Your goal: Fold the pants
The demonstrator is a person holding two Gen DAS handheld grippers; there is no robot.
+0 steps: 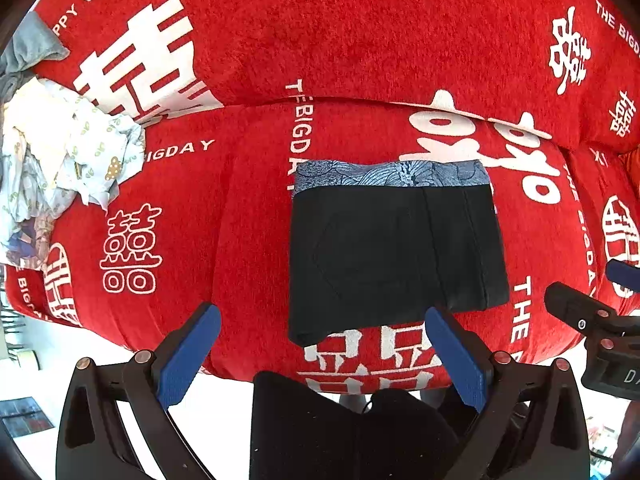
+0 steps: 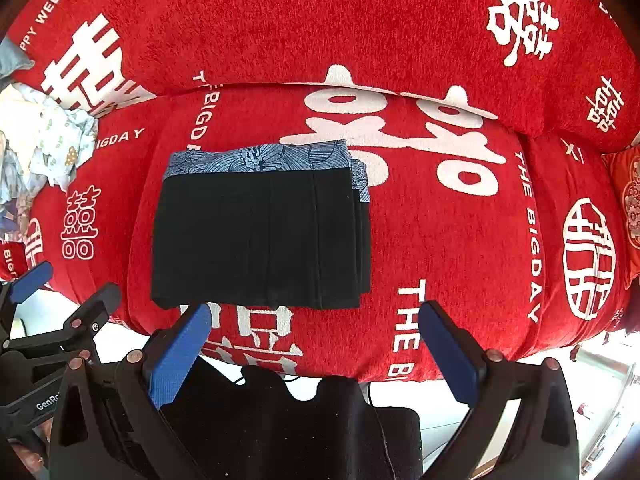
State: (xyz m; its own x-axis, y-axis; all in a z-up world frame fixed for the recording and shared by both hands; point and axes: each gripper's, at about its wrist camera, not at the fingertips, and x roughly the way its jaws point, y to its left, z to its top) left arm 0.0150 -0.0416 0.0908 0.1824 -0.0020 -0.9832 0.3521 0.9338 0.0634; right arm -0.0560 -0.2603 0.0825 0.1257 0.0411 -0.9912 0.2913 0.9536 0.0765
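Two empty grippers, left (image 1: pixel 320 344) and right (image 2: pixel 316 340), jaws spread, before one folded pants (image 2: pixel 260 236).

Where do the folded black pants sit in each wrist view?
Left wrist: pants right of centre, above the right finger.
Right wrist: pants left of centre, above the left finger.
Shared landmark: the blue patterned band along their far edge.

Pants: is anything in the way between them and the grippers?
Nothing visible is. The folded pants lie on the red cover, with only bare cover before the open left gripper and right gripper.
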